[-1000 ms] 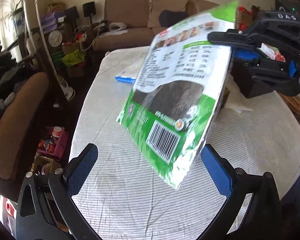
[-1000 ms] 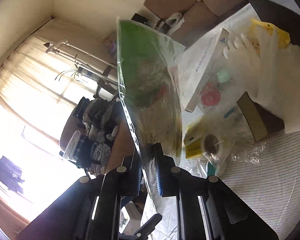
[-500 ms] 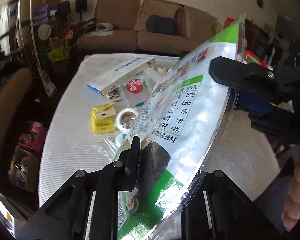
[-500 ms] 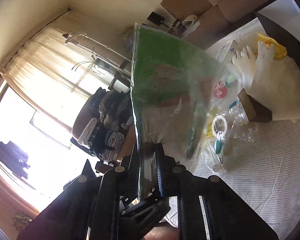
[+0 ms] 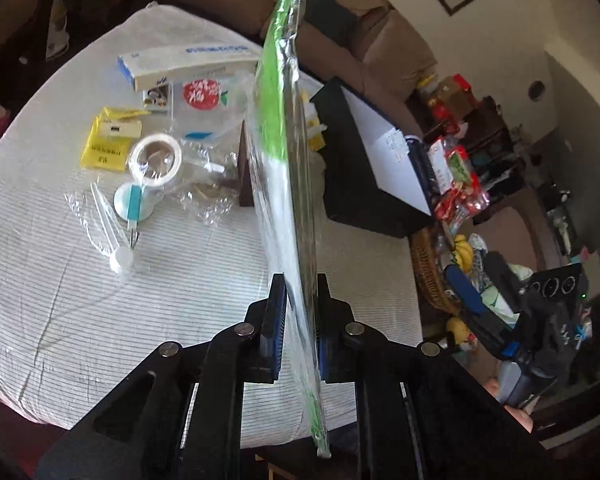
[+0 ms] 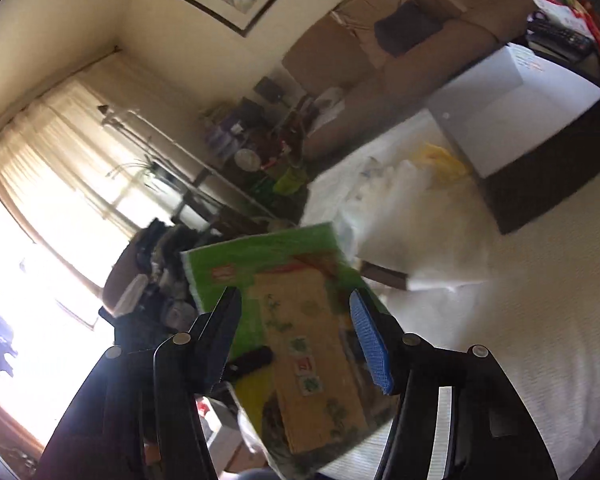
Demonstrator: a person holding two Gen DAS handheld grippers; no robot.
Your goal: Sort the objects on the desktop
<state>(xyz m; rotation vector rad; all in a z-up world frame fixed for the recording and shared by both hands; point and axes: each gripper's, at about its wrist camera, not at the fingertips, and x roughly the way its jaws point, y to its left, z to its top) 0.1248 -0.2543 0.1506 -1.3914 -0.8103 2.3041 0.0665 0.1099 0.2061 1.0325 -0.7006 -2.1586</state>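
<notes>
My left gripper (image 5: 298, 300) is shut on a flat green and white snack bag (image 5: 288, 160), seen edge-on and held above the white striped table (image 5: 100, 320). In the right wrist view the same bag (image 6: 292, 312) shows its green and tan face beyond my right gripper (image 6: 296, 312), which is open and empty, its blue pads apart. The right gripper also shows at the far right of the left wrist view (image 5: 480, 308), off the table's edge.
On the table lie a blue and white box (image 5: 188, 60), a yellow packet (image 5: 108, 144), a tape roll (image 5: 156, 158), clear plastic wrappers (image 5: 108, 232) and a dark open box with white paper (image 5: 372, 156). A sofa (image 5: 340, 40) stands behind. A basket with bananas (image 5: 440, 264) sits right.
The bag passed from my right gripper to my left. The left gripper closed on its lower edge; the right gripper opened and drew back off to the right.
</notes>
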